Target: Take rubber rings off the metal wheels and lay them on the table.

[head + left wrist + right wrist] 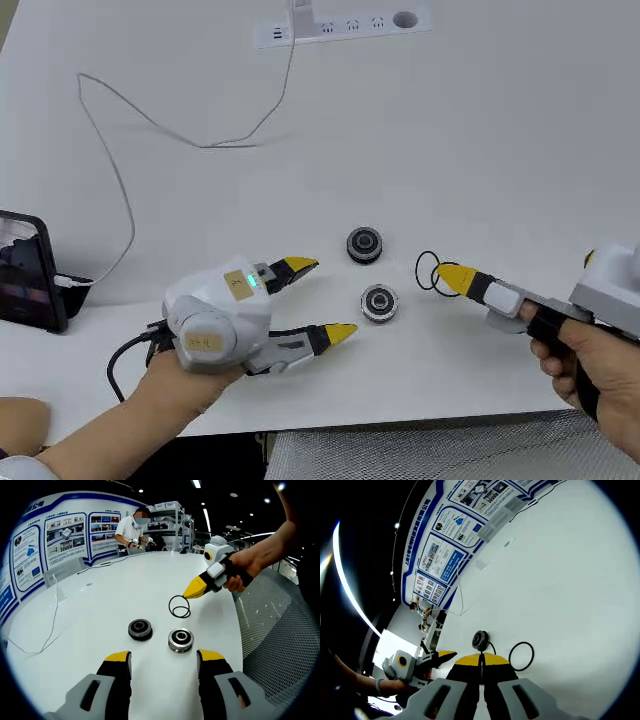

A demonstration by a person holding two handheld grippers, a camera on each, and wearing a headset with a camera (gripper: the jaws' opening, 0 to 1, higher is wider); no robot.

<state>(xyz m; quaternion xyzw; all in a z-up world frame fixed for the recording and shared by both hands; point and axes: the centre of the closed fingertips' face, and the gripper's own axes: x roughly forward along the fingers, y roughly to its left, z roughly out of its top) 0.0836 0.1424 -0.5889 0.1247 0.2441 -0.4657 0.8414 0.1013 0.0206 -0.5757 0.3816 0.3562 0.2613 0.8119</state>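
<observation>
Your left gripper (pixel 320 298) with fingers spread wide by the near metal wheel (pixel 379 302), far metal wheel (pixel 365 244) just beyond, your right gripper (pixel 455 277) with fingers pressed together, tip at the rubber ring (pixel 419 270) lying loose on the worktop (pixel 480 150)

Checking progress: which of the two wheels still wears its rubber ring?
The farther wheel, its rim black all round. The nearer wheel shows bare shiny metal, and one ring lies loose on the table.

Bright, even light leaves only soft, short shadows on the white tabletop (pixel 480 150), long ceiling strip lamps (pixel 206 517) glare at upper centre, and both gripper views bow strongly toward their edges.
</observation>
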